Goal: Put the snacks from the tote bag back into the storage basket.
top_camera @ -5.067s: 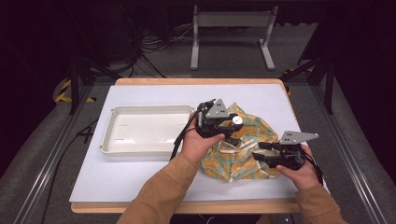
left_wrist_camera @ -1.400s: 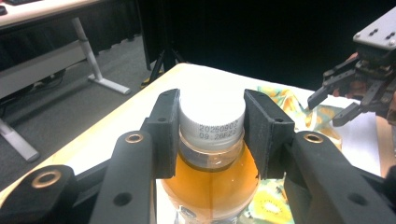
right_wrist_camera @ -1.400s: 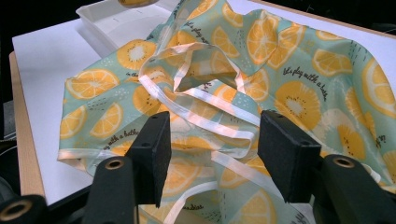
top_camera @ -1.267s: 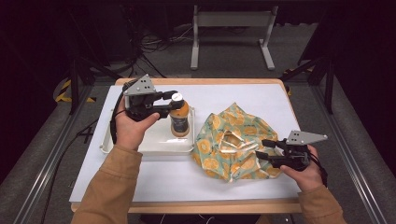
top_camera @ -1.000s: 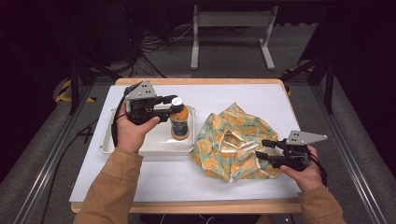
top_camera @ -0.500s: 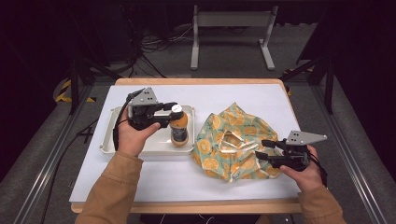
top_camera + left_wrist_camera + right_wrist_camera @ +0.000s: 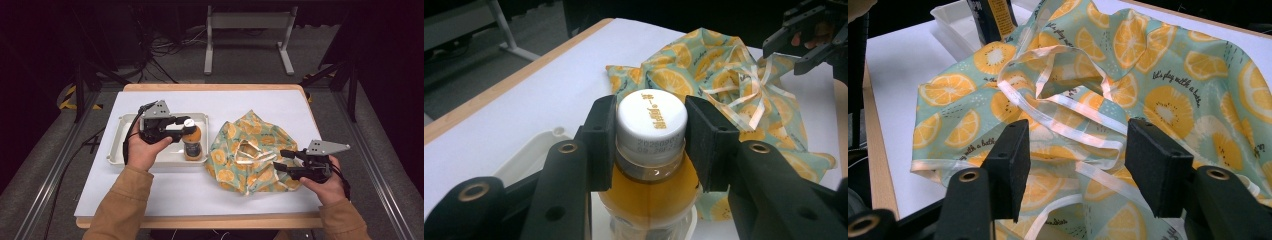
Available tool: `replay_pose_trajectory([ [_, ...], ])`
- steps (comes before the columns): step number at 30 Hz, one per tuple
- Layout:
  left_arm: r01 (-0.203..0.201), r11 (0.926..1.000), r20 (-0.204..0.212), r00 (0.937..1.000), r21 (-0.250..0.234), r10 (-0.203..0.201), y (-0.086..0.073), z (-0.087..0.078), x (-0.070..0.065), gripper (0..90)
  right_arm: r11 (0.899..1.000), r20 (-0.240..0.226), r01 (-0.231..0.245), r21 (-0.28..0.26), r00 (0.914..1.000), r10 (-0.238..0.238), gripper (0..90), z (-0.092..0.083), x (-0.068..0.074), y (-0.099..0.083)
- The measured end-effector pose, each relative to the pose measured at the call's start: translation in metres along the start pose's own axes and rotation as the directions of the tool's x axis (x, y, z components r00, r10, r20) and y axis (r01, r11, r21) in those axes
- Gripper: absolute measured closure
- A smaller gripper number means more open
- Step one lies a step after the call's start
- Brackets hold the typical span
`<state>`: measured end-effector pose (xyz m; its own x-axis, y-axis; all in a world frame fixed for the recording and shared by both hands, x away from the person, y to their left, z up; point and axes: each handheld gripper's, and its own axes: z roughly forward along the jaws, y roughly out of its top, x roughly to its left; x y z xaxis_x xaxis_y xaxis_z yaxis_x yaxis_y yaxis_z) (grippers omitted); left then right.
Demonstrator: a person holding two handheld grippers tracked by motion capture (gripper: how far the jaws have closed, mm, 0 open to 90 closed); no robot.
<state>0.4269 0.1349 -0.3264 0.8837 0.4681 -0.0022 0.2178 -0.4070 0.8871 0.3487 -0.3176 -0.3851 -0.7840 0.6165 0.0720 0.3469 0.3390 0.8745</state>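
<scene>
A bottle of orange drink [image 7: 192, 142] with a white cap [image 7: 652, 120] stands upright at the right end of the white tray [image 7: 125, 145]. My left gripper [image 7: 183, 128] is shut on the bottle's neck, its pads [image 7: 602, 140] pressing just under the cap. A teal cloth bag [image 7: 252, 152] printed with orange slices lies crumpled on the white mat to the right, its pale ribbon straps [image 7: 1058, 120] loose on top. My right gripper [image 7: 281, 160] stands open at the bag's right edge, its jaws above the cloth [image 7: 1168, 105] with nothing between them.
The white mat [image 7: 240, 105] covers a wooden table [image 7: 210, 87]. The tray's left part is bare. Dark floor with cables and a metal stand [image 7: 247, 30] lies beyond the far edge.
My left gripper has lowered the bottle into the tray's right end. The right gripper and the bag have stayed where they were.
</scene>
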Motion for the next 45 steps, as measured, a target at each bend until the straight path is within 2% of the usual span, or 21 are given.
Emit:
replay_pose_trajectory([
  [2, 0.007, 1.0, 0.003, 1.0, 0.001, -0.007, -0.001, 0.001, -0.001, 58.4, 1.0, 0.0, 0.0, 0.001, 1.0, 0.0, 44.4, 0.0, 0.0, 0.0],
  [5, 0.002, 0.9996, 0.005, 1.0, 0.027, -0.002, -0.003, 0.004, -0.001, 58.4, 1.0, 0.0, -0.001, 0.0, 1.0, 0.001, 44.3, 0.0, 0.0, 0.0],
  [21, -0.014, 0.9998, 0.001, 0.9999, 0.015, 0.014, -0.007, 0.006, -0.005, 57.9, 1.0, 0.0, -0.001, -0.003, 1.0, 0.001, 43.8, -0.001, 0.0, 0.0],
  [22, -0.004, 1.0, 0.006, 1.0, 0.002, 0.004, -0.008, 0.006, -0.005, 56.3, 1.0, 0.0, 0.0, -0.003, 1.0, 0.0, 43.7, -0.001, 0.0, 0.0],
  [24, -0.001, 1.0, 0.008, 1.0, -0.009, 0.001, -0.008, 0.005, -0.005, 45.1, 1.0, -0.001, 0.0, -0.003, 1.0, 0.0, 43.7, -0.001, 0.0, 0.0],
  [25, 0.011, 0.9998, 0.007, 0.9999, -0.016, -0.011, -0.008, 0.005, -0.005, 45.1, 1.0, 0.0, 0.0, -0.004, 1.0, 0.0, 43.7, -0.001, 0.0, 0.0],
  [26, 0.018, 0.9997, 0.008, 0.9998, -0.015, -0.018, -0.008, 0.004, -0.005, 40.7, 1.0, -0.001, 0.001, -0.004, 1.0, -0.001, 43.7, -0.001, 0.0, 0.0],
  [32, 0.029, 0.9991, -0.013, 0.9995, -0.032, -0.029, -0.004, -0.004, -0.01, 27.4, 1.0, 0.001, -0.001, -0.009, 1.0, 0.001, 43.4, -0.002, 0.0, 0.001],
  [34, 0.027, 0.9988, -0.023, 0.9993, -0.041, -0.028, -0.003, -0.008, -0.012, 24.6, 1.0, 0.001, 0.0, -0.011, 1.0, 0.0, 43.3, -0.002, 0.0, 0.001],
  [37, 0.027, 0.9992, -0.036, 0.999, -0.029, -0.028, -0.004, -0.018, -0.019, 21.4, 1.0, 0.002, 0.004, -0.02, 1.0, -0.004, 42.1, -0.005, 0.0, 0.003],
  [40, 0.029, 0.9992, -0.026, 0.9992, -0.027, -0.03, -0.007, -0.025, -0.024, 17.9, 1.0, 0.001, 0.008, -0.02, 1.0, -0.008, 41.0, -0.005, 0.0, 0.004],
  [45, 0.064, 0.997, -0.016, 0.9978, -0.044, -0.065, -0.015, -0.042, -0.032, 14.1, 1.0, 0.008, 0.006, -0.015, 1.0, -0.006, 38.5, -0.007, -0.001, 0.005],
])
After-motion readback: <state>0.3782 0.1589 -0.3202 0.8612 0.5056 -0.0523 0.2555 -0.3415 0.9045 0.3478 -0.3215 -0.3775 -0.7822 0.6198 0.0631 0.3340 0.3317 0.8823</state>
